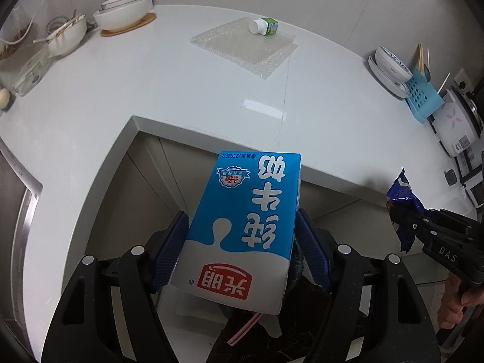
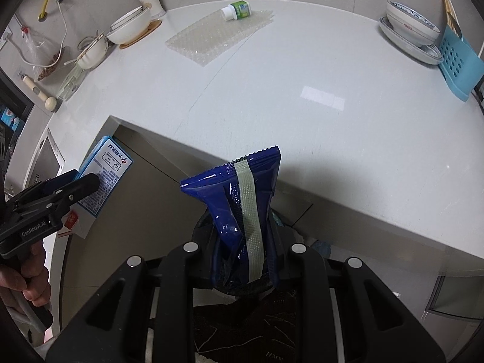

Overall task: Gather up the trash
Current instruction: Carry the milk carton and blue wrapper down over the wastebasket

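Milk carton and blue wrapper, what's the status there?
Left gripper shut on milk carton. Right gripper shut on blue wrapper. Small bottle on bubble wrap, uncollected. Nothing blocking.

so the milk carton (image 1: 242,227) sits clamped between the left gripper (image 1: 242,251) pads, and the snack wrapper (image 2: 242,211) is pinched in the right gripper (image 2: 245,266), both out in front of the counter (image 1: 181,90) edge. Further back a small bottle (image 1: 263,26) lies on a bubble wrap sheet (image 1: 242,48), stacked bowls (image 1: 124,15) far left, dish rack (image 1: 423,96) far right
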`<state>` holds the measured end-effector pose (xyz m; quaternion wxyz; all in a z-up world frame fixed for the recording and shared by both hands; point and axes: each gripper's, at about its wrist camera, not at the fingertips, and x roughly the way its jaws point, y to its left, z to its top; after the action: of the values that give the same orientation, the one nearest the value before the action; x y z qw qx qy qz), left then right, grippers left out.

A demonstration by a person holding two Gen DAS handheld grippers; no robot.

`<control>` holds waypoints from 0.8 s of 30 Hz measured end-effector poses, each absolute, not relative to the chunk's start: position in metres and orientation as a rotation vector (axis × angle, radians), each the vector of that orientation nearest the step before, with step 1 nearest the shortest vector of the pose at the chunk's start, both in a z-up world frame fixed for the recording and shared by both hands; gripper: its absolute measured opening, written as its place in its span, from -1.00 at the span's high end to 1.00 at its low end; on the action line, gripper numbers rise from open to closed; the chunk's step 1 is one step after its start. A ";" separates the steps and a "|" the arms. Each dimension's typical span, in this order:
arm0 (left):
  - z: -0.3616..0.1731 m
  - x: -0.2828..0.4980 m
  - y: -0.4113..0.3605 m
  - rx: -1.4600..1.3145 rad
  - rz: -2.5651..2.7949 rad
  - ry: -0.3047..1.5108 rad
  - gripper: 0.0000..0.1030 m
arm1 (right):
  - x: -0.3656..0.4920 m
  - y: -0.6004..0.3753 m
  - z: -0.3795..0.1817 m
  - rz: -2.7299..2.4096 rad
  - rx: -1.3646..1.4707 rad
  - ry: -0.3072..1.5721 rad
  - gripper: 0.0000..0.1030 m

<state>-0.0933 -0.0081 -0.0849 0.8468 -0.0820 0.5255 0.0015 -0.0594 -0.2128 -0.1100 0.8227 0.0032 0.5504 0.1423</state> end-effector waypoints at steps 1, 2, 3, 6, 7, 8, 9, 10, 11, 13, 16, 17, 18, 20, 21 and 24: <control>-0.088 -0.094 -0.008 -0.177 0.004 1.113 -0.35 | -0.061 -0.212 -0.113 0.305 0.002 1.174 0.57; -0.090 -0.095 -0.009 -0.178 0.003 1.116 -0.35 | -0.063 -0.211 -0.116 0.308 0.001 1.176 0.57; -0.093 -0.096 -0.010 -0.179 0.002 1.120 -0.35 | -0.064 -0.211 -0.119 0.309 0.000 1.179 0.57; -0.102 -0.097 -0.014 -0.187 -0.006 1.136 -0.35 | -0.068 -0.208 -0.130 0.306 -0.004 1.183 0.57; -0.106 -0.097 -0.015 -0.190 -0.011 1.141 -0.35 | -0.069 -0.207 -0.132 0.306 -0.006 1.183 0.57; -0.110 -0.096 -0.017 -0.189 -0.010 1.148 -0.35 | -0.070 -0.205 -0.136 0.307 -0.009 1.182 0.57; -0.113 -0.096 -0.019 -0.190 -0.008 1.150 -0.35 | -0.070 -0.204 -0.139 0.310 -0.013 1.183 0.57; -0.116 -0.096 -0.020 -0.188 -0.008 1.149 -0.35 | -0.071 -0.203 -0.143 0.309 -0.017 1.185 0.57; -0.120 -0.096 -0.021 -0.186 -0.005 1.151 -0.35 | -0.071 -0.202 -0.146 0.310 -0.017 1.187 0.57; -0.128 -0.095 -0.023 -0.198 -0.011 1.156 -0.35 | -0.072 -0.201 -0.155 0.319 -0.018 1.195 0.57; -0.140 -0.093 -0.025 -0.208 -0.014 1.159 -0.35 | -0.071 -0.200 -0.168 0.323 -0.017 1.211 0.57; -0.144 -0.093 -0.025 -0.209 -0.014 1.160 -0.35 | -0.070 -0.200 -0.172 0.321 -0.021 1.216 0.57; -0.150 -0.092 -0.026 -0.210 -0.012 1.164 -0.35 | -0.069 -0.199 -0.176 0.321 -0.022 1.218 0.57; -0.160 -0.090 -0.028 -0.204 -0.003 1.170 -0.35 | -0.067 -0.199 -0.186 0.316 -0.023 1.232 0.57; -0.165 -0.090 -0.028 -0.203 -0.001 1.175 -0.35 | -0.066 -0.199 -0.189 0.316 -0.025 1.237 0.57; -0.179 -0.089 -0.030 -0.192 0.008 1.190 -0.35 | -0.064 -0.198 -0.201 0.314 -0.029 1.252 0.57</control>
<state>-0.0888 -0.0304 -0.1793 0.8238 -0.0902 0.5597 0.0037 -0.0639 -0.1981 -0.2010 0.7987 -0.0136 0.5835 0.1462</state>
